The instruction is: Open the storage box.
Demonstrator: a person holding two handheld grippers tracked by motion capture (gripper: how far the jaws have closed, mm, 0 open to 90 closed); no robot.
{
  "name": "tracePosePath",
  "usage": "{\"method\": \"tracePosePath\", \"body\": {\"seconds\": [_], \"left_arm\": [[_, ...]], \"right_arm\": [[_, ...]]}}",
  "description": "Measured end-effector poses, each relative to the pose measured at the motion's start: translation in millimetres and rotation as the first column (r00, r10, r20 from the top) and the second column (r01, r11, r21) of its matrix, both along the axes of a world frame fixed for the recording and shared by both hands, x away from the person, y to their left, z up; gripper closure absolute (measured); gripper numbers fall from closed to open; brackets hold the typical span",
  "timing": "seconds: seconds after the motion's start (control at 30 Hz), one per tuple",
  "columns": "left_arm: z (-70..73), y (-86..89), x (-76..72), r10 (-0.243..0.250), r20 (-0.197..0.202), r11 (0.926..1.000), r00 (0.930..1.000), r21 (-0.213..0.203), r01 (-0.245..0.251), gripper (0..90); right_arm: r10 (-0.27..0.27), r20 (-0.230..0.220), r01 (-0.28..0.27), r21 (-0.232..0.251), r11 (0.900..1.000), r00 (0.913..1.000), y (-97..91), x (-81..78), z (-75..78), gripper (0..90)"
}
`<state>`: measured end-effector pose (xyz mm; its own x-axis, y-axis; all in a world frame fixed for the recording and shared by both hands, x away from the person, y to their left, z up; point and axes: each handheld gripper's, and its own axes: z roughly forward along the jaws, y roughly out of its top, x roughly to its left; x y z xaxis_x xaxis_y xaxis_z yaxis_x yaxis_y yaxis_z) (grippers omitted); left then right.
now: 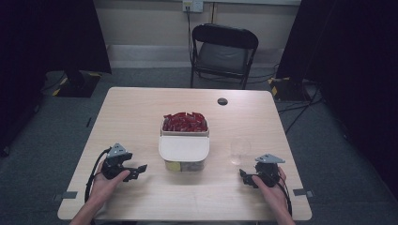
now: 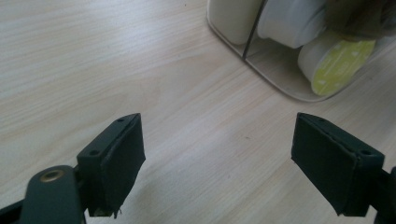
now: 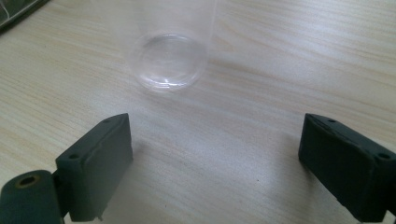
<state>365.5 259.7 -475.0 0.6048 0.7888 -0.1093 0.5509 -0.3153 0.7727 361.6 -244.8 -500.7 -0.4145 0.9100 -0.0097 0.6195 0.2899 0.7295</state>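
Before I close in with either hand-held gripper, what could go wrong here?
1. The clear plastic cup stands empty just ahead of the open right hand-held gripper; a hard squeeze could likely crush or tip it.
2. The left hand-held gripper faces the clear lidded container of small white capsules; a push might slide it into the red-packet box.

A pale wooden desk (image 1: 141, 108) stands on grey carpet (image 1: 42, 140), with a small dark round grommet (image 1: 222, 101) near its far edge. Beyond it, at the upper middle of the frame, a black folding chair (image 1: 223, 54) faces the desk before a cream wall (image 1: 145, 21) bearing a socket (image 1: 193, 5). Black curtains (image 1: 47, 33) hang at upper left and right. Cables (image 1: 300, 105) trail across the floor at right.
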Motion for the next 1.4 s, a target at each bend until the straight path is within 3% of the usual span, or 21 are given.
{"method": "tracePosePath", "body": {"seconds": [0.2,0.5,0.63,0.93,1.0,1.13,1.4], "left_arm": [[7.0,-6.4,-1.0,0.006,0.001,0.9979,1.0000,-0.065,-0.006,18.0],[13.1,-19.7,-4.0,-0.054,0.013,0.9961,0.9984,-0.069,0.055,18.1],[15.7,-26.5,-3.8,-0.063,0.012,0.9941,0.9979,-0.087,0.064,18.1],[27.2,-38.9,-2.5,-0.093,0.035,0.9926,0.9950,-0.074,0.095,18.1],[28.0,-41.2,-2.3,-0.097,0.040,0.9900,0.9945,-0.099,0.101,18.1],[27.4,-46.0,-2.5,-0.115,0.028,0.9887,0.9930,-0.094,0.117,18.2],[32.9,-56.1,1.7,-0.132,0.042,0.9855,0.9904,-0.102,0.136,18.2]], "right_arm": [[-0.001,-0.001,0.001,0.000,1.0000,1.0000,0.0,-0.1,0.0,9.4],[0.001,0.000,-0.001,0.000,1.0000,1.0000,0.0,0.0,0.0,9.4],[-0.001,-0.002,0.001,0.001,1.0000,1.0000,0.1,-0.1,0.1,9.4],[-0.001,-0.001,0.001,0.001,1.0000,1.0000,0.1,0.0,0.0,9.4],[-0.001,-0.002,0.001,0.000,1.0000,1.0000,0.1,-0.1,0.1,9.4],[-0.002,-0.002,0.002,0.001,1.0000,1.0000,0.2,-0.1,0.1,9.3],[-0.002,-0.001,0.002,0.000,1.0000,1.0000,0.1,0.0,0.1,9.4]]}}
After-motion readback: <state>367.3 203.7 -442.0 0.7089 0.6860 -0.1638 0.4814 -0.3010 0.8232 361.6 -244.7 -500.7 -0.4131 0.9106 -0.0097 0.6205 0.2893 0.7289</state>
